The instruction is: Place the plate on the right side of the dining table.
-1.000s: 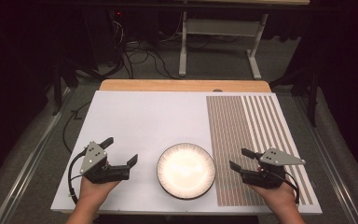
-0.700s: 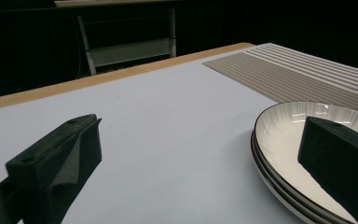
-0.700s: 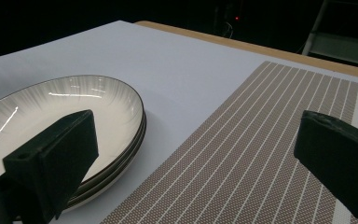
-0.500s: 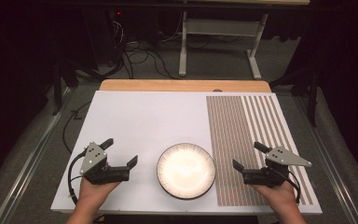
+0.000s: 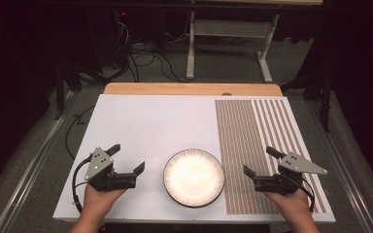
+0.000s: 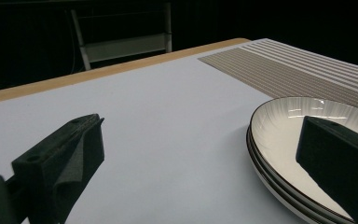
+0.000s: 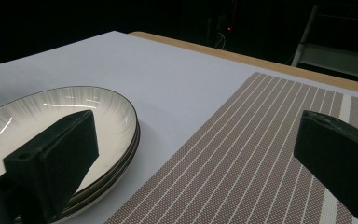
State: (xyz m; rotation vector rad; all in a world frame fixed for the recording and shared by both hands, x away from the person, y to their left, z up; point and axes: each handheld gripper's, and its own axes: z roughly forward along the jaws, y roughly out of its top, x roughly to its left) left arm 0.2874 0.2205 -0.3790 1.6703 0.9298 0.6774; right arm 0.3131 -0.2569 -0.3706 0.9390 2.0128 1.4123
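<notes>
You will find nothing to read here — no text, label, brand, number or sign on the plates (image 5: 194, 177), the striped mat (image 5: 264, 145) or the table (image 5: 145, 121).

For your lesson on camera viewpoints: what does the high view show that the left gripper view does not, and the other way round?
High view alone: both hand-held grippers whole, left and right, each open and empty either side of the plates, plus the person's hands and the floor cables.

Left gripper view alone: the rims seen side-on, stacked, so there is more than one plate.

Both: the white table, the striped mat and the plates.
</notes>
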